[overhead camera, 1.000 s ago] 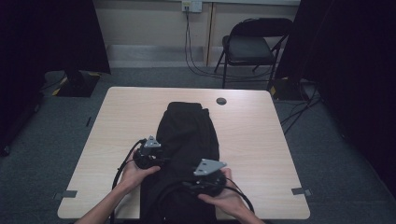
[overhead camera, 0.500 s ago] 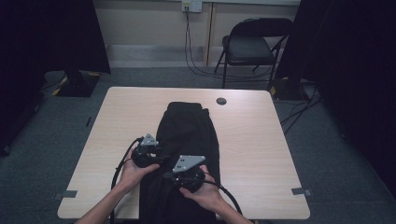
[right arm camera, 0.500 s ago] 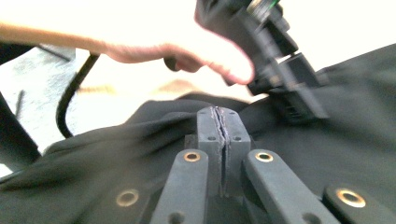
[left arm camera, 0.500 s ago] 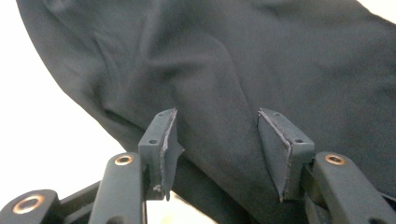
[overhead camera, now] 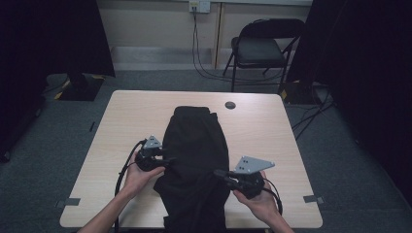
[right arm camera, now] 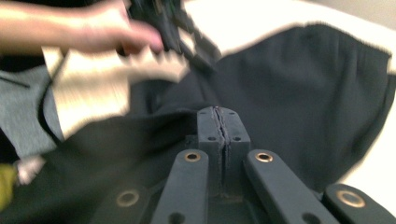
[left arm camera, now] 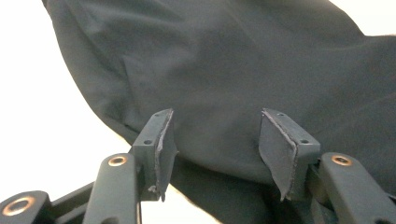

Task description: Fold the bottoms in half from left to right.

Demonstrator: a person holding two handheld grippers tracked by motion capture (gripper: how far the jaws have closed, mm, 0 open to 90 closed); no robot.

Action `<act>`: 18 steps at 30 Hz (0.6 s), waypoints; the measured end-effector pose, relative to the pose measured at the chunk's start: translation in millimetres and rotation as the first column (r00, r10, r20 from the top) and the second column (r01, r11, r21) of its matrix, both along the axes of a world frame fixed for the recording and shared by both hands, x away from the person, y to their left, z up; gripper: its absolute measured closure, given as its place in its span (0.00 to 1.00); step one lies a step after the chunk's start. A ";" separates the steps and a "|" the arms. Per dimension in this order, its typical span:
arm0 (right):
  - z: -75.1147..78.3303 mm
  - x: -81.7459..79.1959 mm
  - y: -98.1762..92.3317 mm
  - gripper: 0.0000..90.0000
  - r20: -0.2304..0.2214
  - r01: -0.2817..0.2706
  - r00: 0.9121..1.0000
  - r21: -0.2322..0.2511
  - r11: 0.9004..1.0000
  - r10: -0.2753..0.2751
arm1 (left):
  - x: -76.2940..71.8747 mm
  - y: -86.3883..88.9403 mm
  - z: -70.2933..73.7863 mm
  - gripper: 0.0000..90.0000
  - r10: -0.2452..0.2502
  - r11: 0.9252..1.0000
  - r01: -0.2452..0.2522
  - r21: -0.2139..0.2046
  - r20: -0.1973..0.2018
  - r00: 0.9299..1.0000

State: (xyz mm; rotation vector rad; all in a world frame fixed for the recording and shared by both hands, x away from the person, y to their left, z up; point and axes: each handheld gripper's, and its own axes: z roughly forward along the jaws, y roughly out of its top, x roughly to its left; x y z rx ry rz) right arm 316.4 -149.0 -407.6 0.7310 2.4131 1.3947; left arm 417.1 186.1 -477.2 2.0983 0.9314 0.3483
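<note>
A bare recording studio: black curtains [overhead camera: 58,34]; folding chair [overhead camera: 262,48]; 1 table [overhead camera: 272,131].

My table [overhead camera: 121,141] has a pale wood-look top with rounded corners; a small dark round grommet [overhead camera: 230,105] sits near its far edge. Grey carpet [overhead camera: 58,145] covers the floor, with tape marks [overhead camera: 72,201] by my near table corners. A black folding chair [overhead camera: 262,48] stands beyond the table, against a beige wall [overhead camera: 155,24]. A wall outlet [overhead camera: 199,6] feeds cables [overhead camera: 197,43] that drop to the floor. Black curtains [overhead camera: 369,73] hang at both sides. Light is dim and even.
</note>
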 end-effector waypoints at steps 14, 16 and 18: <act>-27.2 0.7 -25.0 0.67 -0.059 0.083 0.995 -0.007 0.997 -0.083 | -2.4 -8.5 -1.5 0.56 -0.038 0.999 0.038 0.032 0.017 0.999; -24.7 15.4 -15.4 0.69 -0.050 0.086 0.995 0.007 0.996 -0.085 | -4.2 -16.0 -8.5 0.57 -0.077 0.994 0.078 0.075 -0.009 0.997; -27.9 35.7 0.2 0.72 -0.038 0.081 0.996 -0.025 0.996 -0.082 | -6.8 -21.7 -12.8 0.57 -0.091 0.991 0.093 0.095 -0.022 0.996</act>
